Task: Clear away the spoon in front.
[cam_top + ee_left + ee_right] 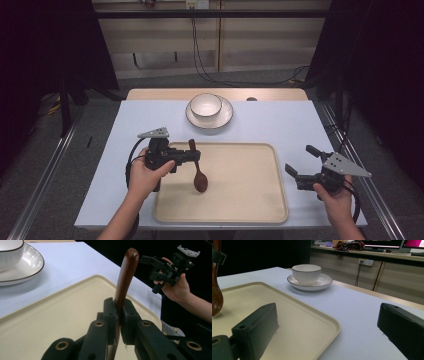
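My left gripper [192, 156] is shut on the handle of a brown wooden spoon [198, 171], holding it over the left part of a beige tray [245, 200]. In the left gripper view the spoon handle [125, 282] rises between the closed jaws, with the gripper [119, 312] clamped round it. The spoon's bowl [215, 296] hangs at the left edge of the right gripper view, just above the tray [294, 322]. My right gripper [301, 159] is open beside the tray's right edge, nothing between its fingers [259, 327]. It also appears far off as the other gripper [160, 267].
A white bowl [205, 105] sits on a white plate [225, 117] at the back centre of the pale blue table [280, 125]. Cables run on the floor behind the table. Dark curtains stand at both sides.
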The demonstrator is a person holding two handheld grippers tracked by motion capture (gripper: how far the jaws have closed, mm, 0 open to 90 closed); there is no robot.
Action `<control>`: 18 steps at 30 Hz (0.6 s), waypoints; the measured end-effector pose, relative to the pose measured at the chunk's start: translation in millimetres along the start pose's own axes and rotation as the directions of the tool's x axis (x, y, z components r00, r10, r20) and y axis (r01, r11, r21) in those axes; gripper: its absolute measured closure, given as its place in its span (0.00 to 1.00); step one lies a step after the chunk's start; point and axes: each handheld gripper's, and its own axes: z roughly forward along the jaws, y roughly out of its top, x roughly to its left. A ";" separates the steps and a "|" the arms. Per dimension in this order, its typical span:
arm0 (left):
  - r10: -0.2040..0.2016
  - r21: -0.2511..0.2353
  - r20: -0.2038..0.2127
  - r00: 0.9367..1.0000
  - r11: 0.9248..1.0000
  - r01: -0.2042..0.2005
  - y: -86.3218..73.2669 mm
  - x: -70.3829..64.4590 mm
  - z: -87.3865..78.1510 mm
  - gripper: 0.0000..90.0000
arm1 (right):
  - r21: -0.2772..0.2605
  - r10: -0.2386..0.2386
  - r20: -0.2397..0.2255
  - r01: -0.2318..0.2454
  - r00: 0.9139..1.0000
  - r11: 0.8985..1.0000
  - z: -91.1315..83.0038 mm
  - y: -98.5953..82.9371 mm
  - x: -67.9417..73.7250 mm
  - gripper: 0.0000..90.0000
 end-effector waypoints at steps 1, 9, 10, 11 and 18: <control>-0.003 -0.004 0.005 1.000 1.000 0.003 -0.4 0.4 0.5 0.93 | -0.001 -0.004 0.001 0.004 1.000 1.000 0.2 -0.1 -0.1 0.03; -0.007 0.001 -0.002 1.000 1.000 0.007 -2.6 3.0 0.6 0.93 | 0.002 -0.002 -0.003 0.002 1.000 1.000 0.2 -0.2 -0.2 0.03; -0.005 0.003 -0.004 1.000 1.000 0.005 -3.0 3.8 0.6 0.93 | 0.003 0.001 -0.004 -0.001 1.000 1.000 0.2 -0.2 0.0 0.03; -0.006 0.004 -0.009 1.000 1.000 0.006 -3.4 3.8 0.8 0.93 | 0.003 0.003 -0.008 -0.002 1.000 1.000 0.4 -0.3 0.0 0.03; -0.011 0.004 -0.006 1.000 1.000 0.011 -4.9 4.9 1.5 0.93 | 0.003 0.000 -0.005 0.000 1.000 1.000 0.8 -0.5 0.4 0.03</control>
